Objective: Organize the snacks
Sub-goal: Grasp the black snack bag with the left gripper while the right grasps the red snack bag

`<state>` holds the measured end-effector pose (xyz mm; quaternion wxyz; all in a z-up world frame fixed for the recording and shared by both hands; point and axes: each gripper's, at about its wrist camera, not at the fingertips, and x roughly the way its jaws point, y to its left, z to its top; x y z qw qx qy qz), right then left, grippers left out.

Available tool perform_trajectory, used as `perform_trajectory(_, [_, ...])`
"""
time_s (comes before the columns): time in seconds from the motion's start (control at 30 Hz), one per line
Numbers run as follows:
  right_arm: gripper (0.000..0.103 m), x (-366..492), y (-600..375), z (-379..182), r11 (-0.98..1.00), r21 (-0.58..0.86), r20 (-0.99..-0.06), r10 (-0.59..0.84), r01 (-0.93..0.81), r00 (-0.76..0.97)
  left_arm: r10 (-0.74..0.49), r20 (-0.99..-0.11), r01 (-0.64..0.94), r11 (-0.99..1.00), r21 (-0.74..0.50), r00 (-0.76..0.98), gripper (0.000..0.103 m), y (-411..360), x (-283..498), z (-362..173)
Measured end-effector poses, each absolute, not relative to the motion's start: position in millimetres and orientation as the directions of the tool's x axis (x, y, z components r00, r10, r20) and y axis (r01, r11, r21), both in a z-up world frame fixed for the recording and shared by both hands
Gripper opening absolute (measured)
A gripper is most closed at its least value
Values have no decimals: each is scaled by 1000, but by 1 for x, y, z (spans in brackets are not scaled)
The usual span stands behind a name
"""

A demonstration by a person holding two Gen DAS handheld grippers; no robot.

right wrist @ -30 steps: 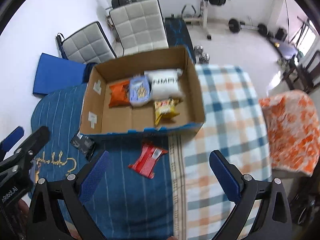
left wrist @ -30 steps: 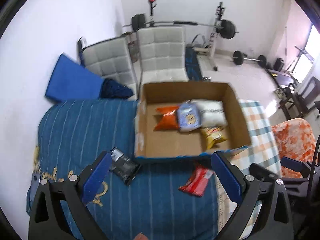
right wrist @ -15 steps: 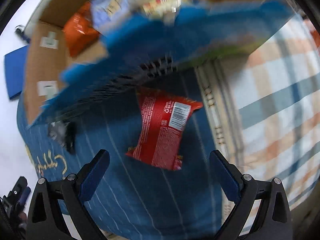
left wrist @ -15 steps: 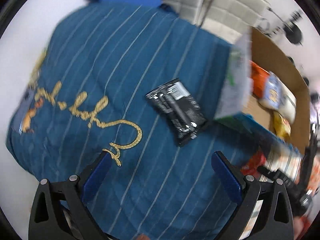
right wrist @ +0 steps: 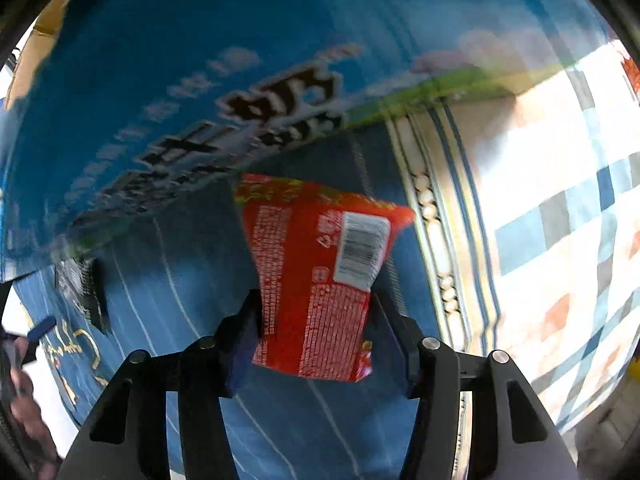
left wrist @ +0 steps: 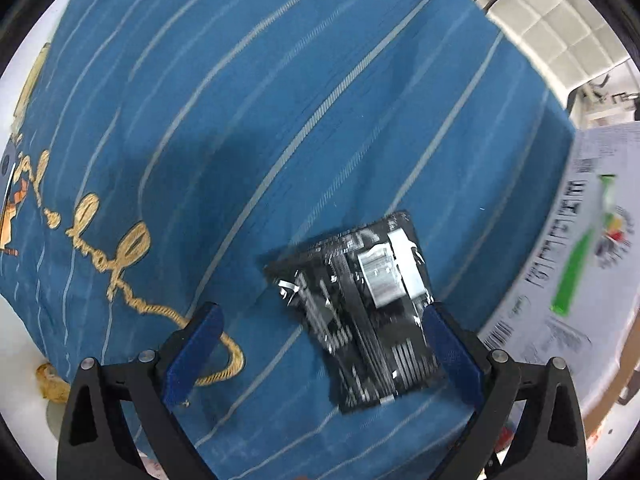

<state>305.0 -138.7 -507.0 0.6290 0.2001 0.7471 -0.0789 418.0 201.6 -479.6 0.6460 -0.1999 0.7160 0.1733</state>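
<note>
1. The left gripper (left wrist: 320, 344) has its fingers spread wide over the blue striped cloth (left wrist: 280, 120), with the black snack packet (left wrist: 360, 312) lying flat on the cloth between them. The packet's right edge is at the right finger (left wrist: 452, 352); the left finger is well clear of it.
2. Just to the right of the black packet stands the white printed side of the cardboard box (left wrist: 568, 264), close beside that right finger. Gold stitched lettering runs across the cloth to the left, and a padded grey chair (left wrist: 552, 28) shows beyond the cloth's far edge.
3. The right gripper (right wrist: 316, 336) has its fingers drawn narrow around the lower end of the red snack packet (right wrist: 320, 276) (barcode side up), touching it on both sides.
4. The box's blue printed wall (right wrist: 180, 92) looms directly behind the red packet; a checked cloth (right wrist: 560, 220) lies to the right.
5. Half a second ago both pairs of fingers were wide and each packet lay farther ahead; now both are down at their packets, and the right pair has narrowed.
</note>
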Motion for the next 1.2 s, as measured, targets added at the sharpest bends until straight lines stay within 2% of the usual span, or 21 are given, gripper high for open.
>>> perform_trajectory(0.2, [57,300,-142,-509,905,140,-968,210,402,-136,-115,-986,-508,861,-39,-119,102,190,432,-501])
perform_trajectory(0.33, [57,294,-138,-509,918,123,-972,188,377,-140,-101,-984,-474,880,-21,-145,102,178,443,-510])
perform_trajectory(0.5, [52,286,-138,-504,941,100,-974,159,322,-163,-42,-982,-372,928,30,-184,91,167,436,-526])
perform_trajectory(0.57, [52,279,-138,-502,951,84,-975,140,298,-171,-37,-986,-344,939,21,-162,78,164,426,-525])
perform_trajectory(0.7, [51,264,-144,-502,959,71,-973,127,275,-191,9,-989,-252,967,46,-145,66,155,398,-517])
perform_trajectory(1.0, [51,224,-160,-504,966,84,-956,147,244,-253,54,-987,-85,994,67,-149,65,109,299,-511])
perform_trajectory(1.2, [51,194,-163,-504,974,82,-943,145,212,-301,18,-986,46,999,10,-169,65,38,239,-513])
